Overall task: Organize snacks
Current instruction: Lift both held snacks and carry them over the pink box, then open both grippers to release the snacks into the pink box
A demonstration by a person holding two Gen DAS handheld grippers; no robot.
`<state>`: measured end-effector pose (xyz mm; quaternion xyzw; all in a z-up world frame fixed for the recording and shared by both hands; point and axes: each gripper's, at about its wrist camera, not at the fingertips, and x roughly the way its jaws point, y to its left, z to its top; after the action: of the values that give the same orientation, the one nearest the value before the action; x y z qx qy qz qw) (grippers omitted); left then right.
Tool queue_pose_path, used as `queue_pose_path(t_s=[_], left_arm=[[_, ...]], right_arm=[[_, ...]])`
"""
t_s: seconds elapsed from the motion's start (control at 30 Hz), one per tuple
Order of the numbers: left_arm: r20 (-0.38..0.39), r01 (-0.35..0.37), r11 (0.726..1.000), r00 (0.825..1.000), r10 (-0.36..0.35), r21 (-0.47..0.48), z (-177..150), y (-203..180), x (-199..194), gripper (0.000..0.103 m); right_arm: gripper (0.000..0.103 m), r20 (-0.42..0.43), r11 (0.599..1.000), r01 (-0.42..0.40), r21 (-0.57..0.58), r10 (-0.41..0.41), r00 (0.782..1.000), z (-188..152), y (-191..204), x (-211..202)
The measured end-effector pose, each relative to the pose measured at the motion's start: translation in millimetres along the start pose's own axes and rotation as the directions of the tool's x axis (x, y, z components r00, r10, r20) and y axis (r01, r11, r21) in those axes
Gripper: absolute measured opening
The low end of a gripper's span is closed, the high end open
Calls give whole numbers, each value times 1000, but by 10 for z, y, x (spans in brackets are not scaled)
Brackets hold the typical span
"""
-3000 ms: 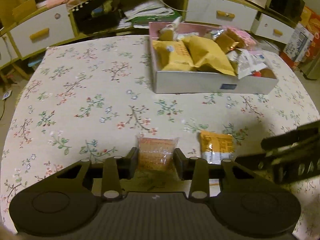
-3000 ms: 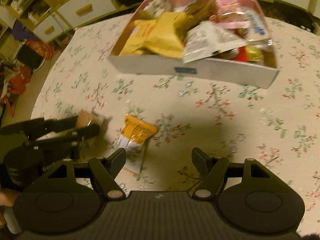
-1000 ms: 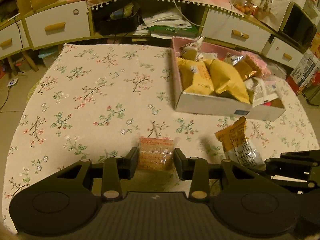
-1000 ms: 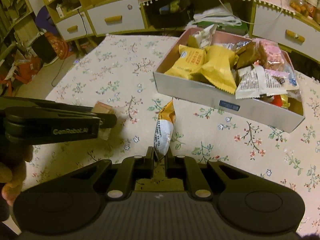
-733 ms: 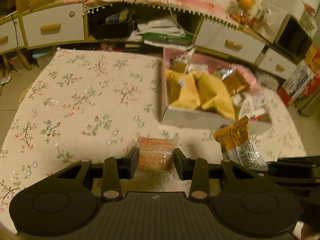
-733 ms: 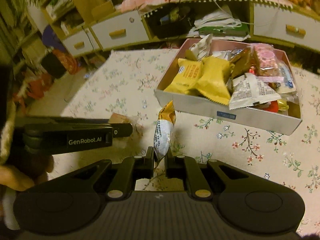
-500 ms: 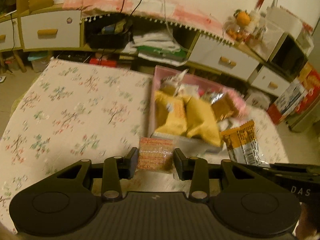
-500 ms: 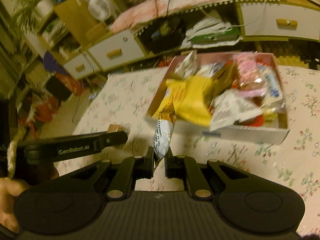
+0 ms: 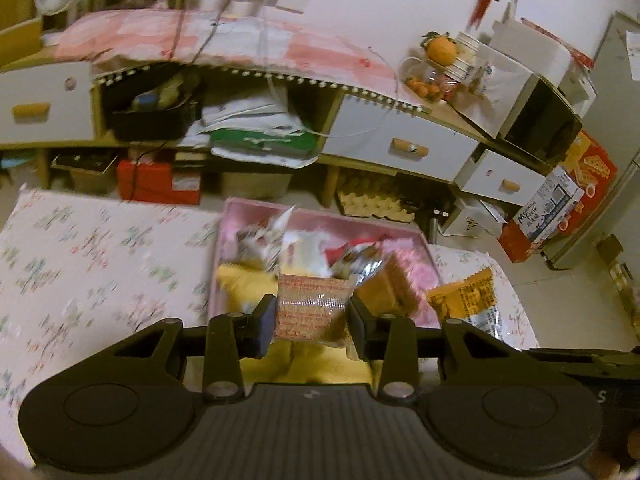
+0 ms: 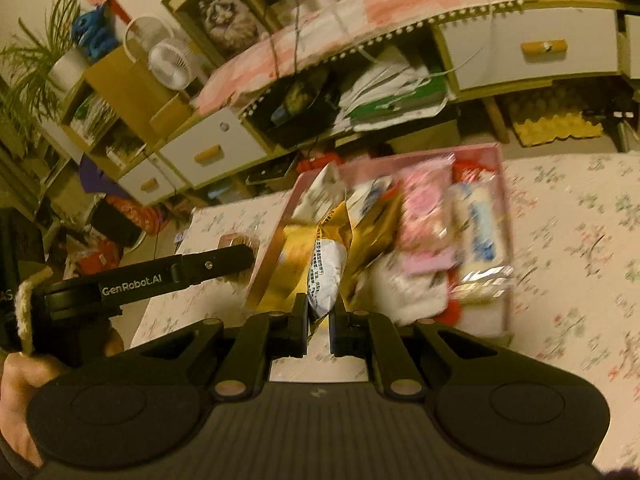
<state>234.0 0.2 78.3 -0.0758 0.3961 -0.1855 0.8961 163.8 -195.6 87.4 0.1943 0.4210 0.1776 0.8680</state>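
Observation:
My left gripper (image 9: 312,322) is shut on a small clear-wrapped brown snack packet (image 9: 310,306) and hangs in the air in front of the pink snack box (image 9: 320,222). The box is heaped with yellow, pink and silver packets, all blurred by motion. My right gripper (image 10: 320,318) is shut on the tail of an orange and white snack bag (image 10: 326,264), which stands up over the box's (image 10: 400,162) left part. In the left wrist view that bag (image 9: 466,300) shows at the right. In the right wrist view the left gripper (image 10: 240,258) reaches in from the left, its packet (image 10: 236,240) peeking above the finger.
The box rests on a table with a floral cloth (image 9: 92,256). Behind the table runs a low cabinet with white drawers (image 9: 400,146) and cluttered open shelves (image 9: 248,128). A person's hand (image 10: 20,392) holds the left gripper's handle. A fruit bowl (image 9: 436,68) sits on the cabinet top.
Both grippers have lifted off the table with their snacks and travelled toward the box, which now sits right under them. The right gripper has rolled, tilting its view.

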Motion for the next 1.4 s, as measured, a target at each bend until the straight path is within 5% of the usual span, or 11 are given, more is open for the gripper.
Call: queue_pose_path(t_s=[0.5,0.8,1.1,1.23,1.4], left_arm=[[-64,55,996,996,-59,-75,253,46,733,49],[-22,69,991,997,-72,-118,197,226,451,56],[-25,28,976,999,-34,-214,145,533,287,56],[-21,4,982,1000,-8,-190,103,521,137,57],[-34,-45,982,999,40,-181,-8,463,-43,58]], right_arm=[[8,-7,998,-32,-49,32,999,378,-74,221],[8,-71,998,-44,-48,40,997,580,-17,552],[10,-113,992,-63,109,75,991,618,-16,858],[23,-110,986,-32,162,51,993,562,-55,783],[24,-92,992,4,130,8,996,399,-4,461]])
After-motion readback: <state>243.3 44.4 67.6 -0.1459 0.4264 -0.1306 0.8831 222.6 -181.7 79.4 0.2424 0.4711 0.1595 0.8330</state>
